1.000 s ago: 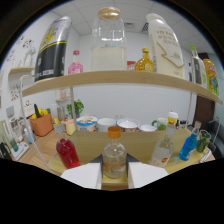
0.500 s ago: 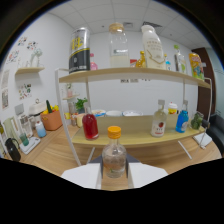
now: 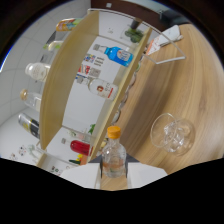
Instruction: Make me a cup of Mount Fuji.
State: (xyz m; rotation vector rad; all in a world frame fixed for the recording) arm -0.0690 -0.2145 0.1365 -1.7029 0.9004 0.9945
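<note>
Clamped between my jaws, a small clear bottle [image 3: 114, 159] with an orange cap sits at bottom centre of the frame. Bare wooden counter [image 3: 200, 85] fills the right side. Just right of the bottle stands a glass [image 3: 172, 133] holding ice cubes. Across the left, shelves [image 3: 67, 75] run tilted, crowded with a blue bottle [image 3: 116, 53], a red bottle [image 3: 80, 146] and others.

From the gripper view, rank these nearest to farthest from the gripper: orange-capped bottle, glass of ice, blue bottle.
1. Orange-capped bottle: held between the jaws of the gripper.
2. Glass of ice: on the counter, beside the bottle.
3. Blue bottle: on the shelf, far beyond.
</note>
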